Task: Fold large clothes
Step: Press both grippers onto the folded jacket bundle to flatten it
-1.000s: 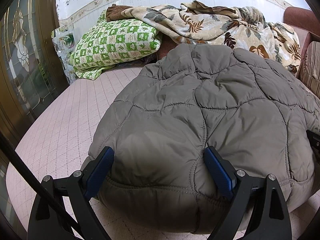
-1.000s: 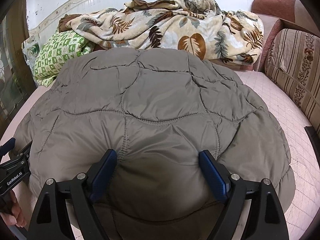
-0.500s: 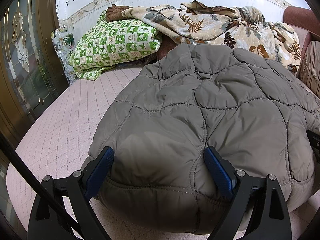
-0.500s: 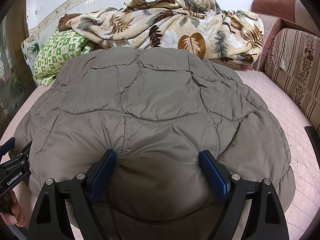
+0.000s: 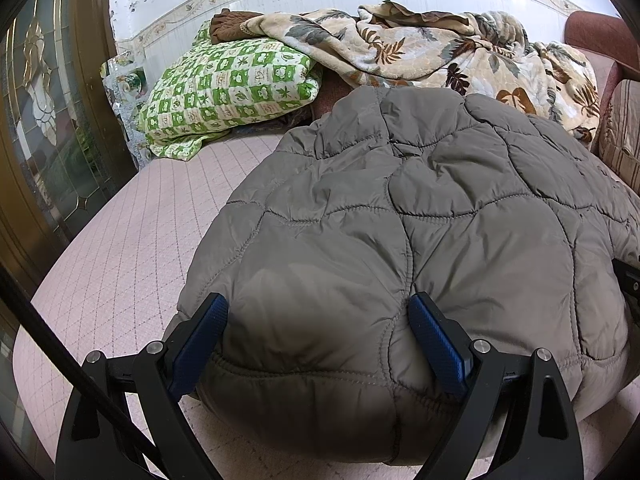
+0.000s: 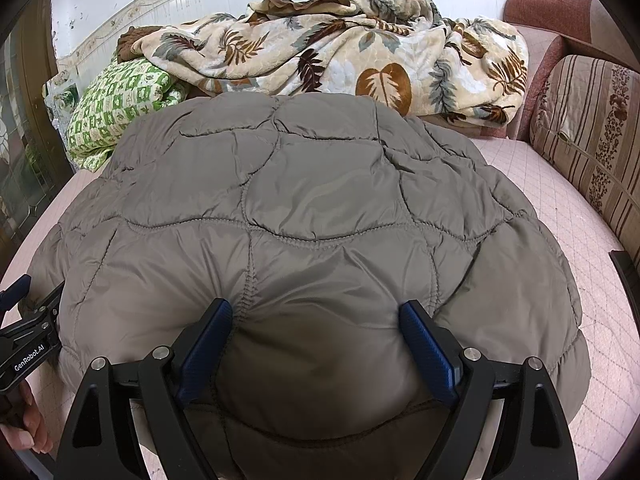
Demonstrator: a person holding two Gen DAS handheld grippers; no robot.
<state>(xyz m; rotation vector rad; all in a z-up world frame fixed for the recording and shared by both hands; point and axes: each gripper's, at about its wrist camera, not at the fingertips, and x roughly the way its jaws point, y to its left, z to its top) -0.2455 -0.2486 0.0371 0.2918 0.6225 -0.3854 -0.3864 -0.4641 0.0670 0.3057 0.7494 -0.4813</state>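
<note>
- The left claw (image 5: 316, 344) stands wide, its blue pads (image 5: 200, 336) pressed against the puffy near hem of the quilted jacket (image 5: 400, 220) on either side of a bulge; whether the fabric is truly pinched or only straddled cannot be told for certain, but the jaws are far from closed.
- The right claw (image 6: 316, 344) is likewise wide, set over the near hem further right, with a fat roll of padding bulging between its pads (image 6: 428, 348).
- In the right wrist view the left claw shows at the near left edge, just beside the jacket's left side.
- The jacket lies spread on the bed (image 5: 120, 240), a pink quilted surface, filling most of the middle and reaching toward the far end.
- By its look it is light, soft and springy: the filling should compress under a grip and puff back, so folds will likely want to spring open.
- The shell looks smooth and a little slick, so a shallow pinch on a puffed panel could slip; the stitched hem or a quilting seam seems the firmer place to take hold.
- Being large, it probably needs both claws at matching points along one edge to carry it over evenly.
- Further off, a green checked pillow (image 5: 224, 88) lies far left, and a leaf-print blanket (image 6: 340, 52) is heaped along the far wall.
- A striped cushion (image 6: 592, 152) leans at the far right.
</note>
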